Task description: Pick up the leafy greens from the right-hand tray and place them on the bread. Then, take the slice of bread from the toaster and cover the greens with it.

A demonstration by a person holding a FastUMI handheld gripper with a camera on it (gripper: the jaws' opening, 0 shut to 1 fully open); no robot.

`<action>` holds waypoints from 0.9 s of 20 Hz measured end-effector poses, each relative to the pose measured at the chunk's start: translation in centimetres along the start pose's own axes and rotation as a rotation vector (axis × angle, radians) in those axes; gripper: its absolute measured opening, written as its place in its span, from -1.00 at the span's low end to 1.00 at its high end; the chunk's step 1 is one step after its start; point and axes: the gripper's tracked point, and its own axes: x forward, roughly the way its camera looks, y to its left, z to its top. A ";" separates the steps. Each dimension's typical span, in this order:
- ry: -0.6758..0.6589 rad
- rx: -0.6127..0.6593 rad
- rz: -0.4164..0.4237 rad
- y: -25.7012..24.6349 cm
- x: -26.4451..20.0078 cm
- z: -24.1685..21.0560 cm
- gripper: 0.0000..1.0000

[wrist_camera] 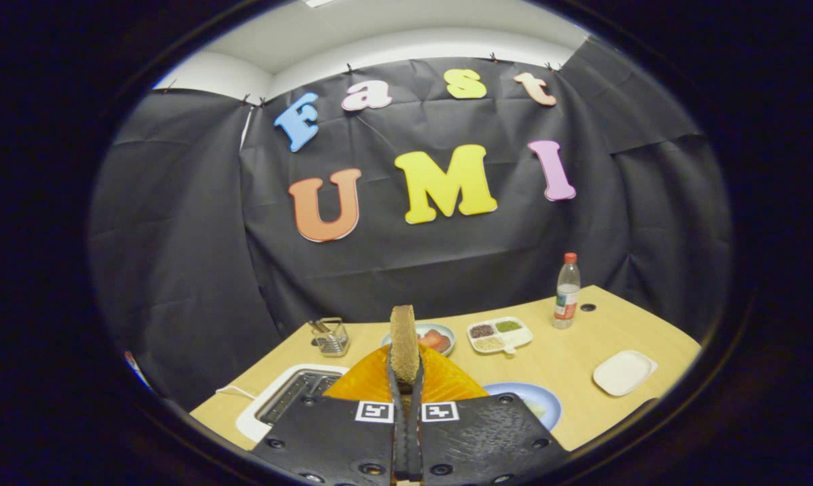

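Observation:
A brown slice of bread [403,341] stands on edge, pinched between both fingers of my gripper [404,378], which is shut on it and held above the table. Directly under the slice lies an orange plate [440,385]; what rests on that plate is hidden by the fingers and the bread. The white toaster [281,398] with its open slot sits to the left of the fingers. A blue plate [535,398] lies to the right of the orange one. No leafy greens can be made out.
On the wooden table [575,358] beyond the fingers are a wire holder [331,335], a bowl with red slices [437,337], a divided white tray of grains [499,334] and a red-capped bottle [567,290]. A white square dish [624,371] lies at the right.

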 end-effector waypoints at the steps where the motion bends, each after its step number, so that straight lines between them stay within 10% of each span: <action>1: 0.000 -0.019 -0.009 -0.9 0.3 -0.5 -0.99; 18: 0.194 0.177 -0.042 -8.9 4.7 -11.7 -0.91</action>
